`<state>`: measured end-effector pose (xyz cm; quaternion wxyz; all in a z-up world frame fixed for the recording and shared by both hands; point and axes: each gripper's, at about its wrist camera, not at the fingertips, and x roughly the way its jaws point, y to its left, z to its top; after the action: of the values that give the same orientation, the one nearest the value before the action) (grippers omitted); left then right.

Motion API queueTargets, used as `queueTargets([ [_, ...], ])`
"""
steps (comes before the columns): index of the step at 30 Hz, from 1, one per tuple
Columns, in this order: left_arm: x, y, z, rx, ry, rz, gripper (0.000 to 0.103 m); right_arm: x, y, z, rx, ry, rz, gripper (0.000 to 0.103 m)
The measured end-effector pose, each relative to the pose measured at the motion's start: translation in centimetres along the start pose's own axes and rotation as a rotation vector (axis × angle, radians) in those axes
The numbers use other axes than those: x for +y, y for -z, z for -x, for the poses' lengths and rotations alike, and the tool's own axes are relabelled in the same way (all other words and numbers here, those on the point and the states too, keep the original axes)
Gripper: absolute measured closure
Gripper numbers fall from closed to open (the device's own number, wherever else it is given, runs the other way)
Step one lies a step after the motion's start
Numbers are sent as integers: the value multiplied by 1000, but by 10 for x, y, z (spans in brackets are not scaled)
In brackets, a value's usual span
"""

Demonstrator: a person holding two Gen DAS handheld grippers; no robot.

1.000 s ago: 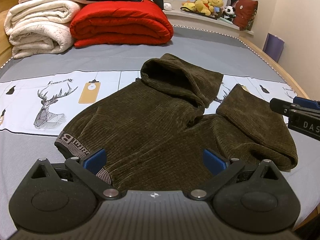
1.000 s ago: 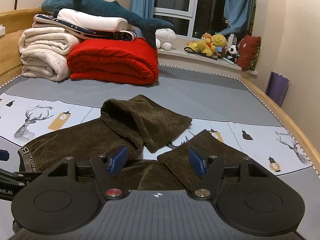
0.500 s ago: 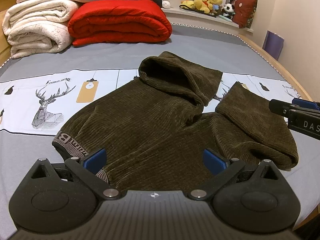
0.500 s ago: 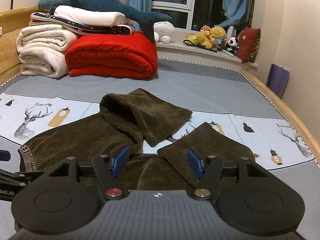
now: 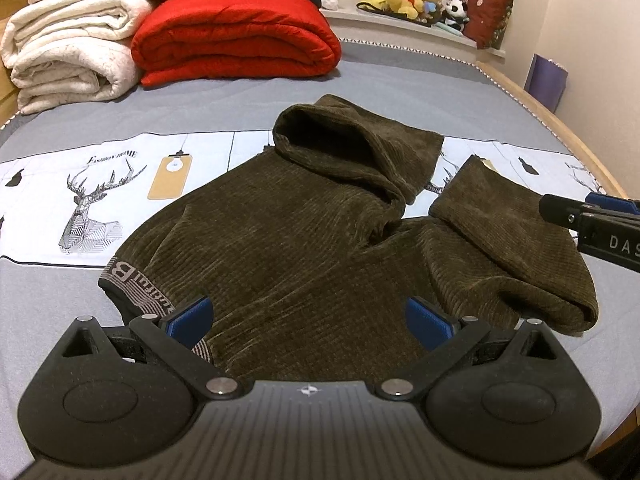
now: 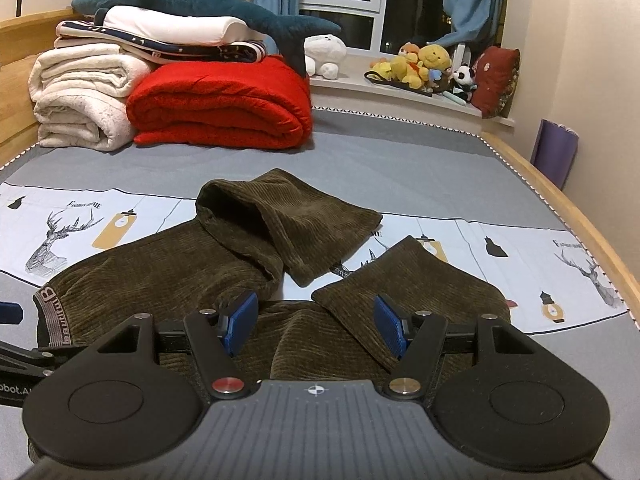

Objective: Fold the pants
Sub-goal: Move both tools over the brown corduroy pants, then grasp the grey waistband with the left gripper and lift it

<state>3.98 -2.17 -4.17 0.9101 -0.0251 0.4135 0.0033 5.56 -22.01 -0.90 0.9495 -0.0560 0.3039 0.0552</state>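
A: Where are the pants?

B: Brown corduroy pants (image 5: 288, 248) lie spread on the bed (image 5: 420, 84), centre of the left wrist frame. The waistband (image 5: 132, 284) with grey lettering sits lower left. One leg (image 5: 360, 148) is doubled back toward upper centre, its cuff opening showing. The other leg (image 5: 512, 240) is folded over at right.

A: Left tongs?

B: Left tongs (image 5: 308, 316) are released, blue pads spread wide and low in the frame. Nothing is pinched. The left pad (image 5: 188, 316) overlaps the waistband edge in the picture; can't tell if it touches.

A: Right tongs?

B: Right tongs (image 6: 314, 324) are also released, with a clear gap between the pads. They sit over the crotch area between the two legs, fabric visible through the gap, no grip. In the left wrist view, the right tongs' tip enters at the right edge, beside the folded leg.

A: Background?

B: Folded red quilt (image 6: 220, 108) and white blankets (image 6: 80, 100) at upper left, with a plush shark (image 6: 192, 4) on the stack. Plush toys (image 6: 424, 64) sit on the windowsill at upper right. The sheet has a deer print (image 5: 92, 208) left of the pants.
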Motion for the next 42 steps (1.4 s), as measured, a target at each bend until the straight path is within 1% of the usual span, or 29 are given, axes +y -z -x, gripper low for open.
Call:
queueTargets([
  [9, -2, -1, -5, 18, -7, -7, 0, -3, 1, -4, 8, 5, -5, 37],
  [11, -3, 1, -9, 41, -23, -19, 0, -3, 1, -5, 2, 6, -9, 37],
  [14, -1, 7, -22, 109, -58, -32, 0, -7, -2, -2, -10, 14, -14, 37],
  [16, 4, 9, -27, 140, -58, -18, 0, -14, -6, 3, -32, 15, -27, 37],
  [19, 18, 8, -27, 153, -56, 6, 0, -30, -20, 12, -72, 9, -32, 37],
  [21, 32, 3, -28, 183, -19, 33, 0, -46, -32, 20, -117, 17, -26, 37],
  [23, 52, -7, -26, 211, 34, 47, 20, -65, -41, 26, -151, 24, -26, 37],
  [24, 67, -14, -24, 219, 60, 50, 47, -75, -44, 27, -161, 28, -33, 37],
  [25, 79, -20, -25, 227, 73, 45, 67, -85, -44, 26, -161, 38, -44, 37],
  [26, 88, -23, -24, 235, 76, 41, 71, -95, -41, 24, -153, 51, -66, 37],
  [27, 99, -28, -27, 242, 67, 39, 72, -103, -36, 22, -141, 66, -90, 37],
  [28, 113, -30, -32, 259, 49, 32, 72, -111, -28, 18, -123, 77, -119, 38],
  [29, 121, -31, -38, 277, 39, 30, 71, -117, -22, 11, -78, 84, -135, 45],
  [30, 132, -29, -47, 311, 30, 43, 62, -122, -20, 5, -26, 96, -138, 51],
  [31, 145, -24, -59, 352, 22, 86, 45, -127, -19, 5, -23, 111, -149, 51],
  [32, 155, -18, -70, 389, 18, 131, 38, -131, -19, 7, -42, 119, -161, 51],
  [33, 166, -10, -86, 475, 3, 191, 34, -135, -19, 8, -57, 124, -163, 50],
  [34, 173, -7, -97, 532, -2, 252, 34, -136, -19, 8, -58, 131, -157, 50],
  [35, 179, -7, -102, 543, 27, 315, 32, -138, -17, 7, -47, 142, -145, 50],
  [36, 182, -8, -107, 540, 70, 369, 23, -139, -15, 5, -35, 147, -137, 50],
  [37, 180, -8, -109, 539, 83, 372, 17, -140, -14, 4, -29, 147, -131, 50],
  [38, 175, -7, -112, 546, 83, 349, 16, -140, -13, 4, -26, 149, -122, 49],
  [40, 161, -3, -123, 601, 57, 271, 16, -138, -14, 2, -30, 156, -110, 49],
  [42, 152, 2, -131, 631, 49, 225, 16, -136, -14, 1, -26, 165, -94, 49],
])
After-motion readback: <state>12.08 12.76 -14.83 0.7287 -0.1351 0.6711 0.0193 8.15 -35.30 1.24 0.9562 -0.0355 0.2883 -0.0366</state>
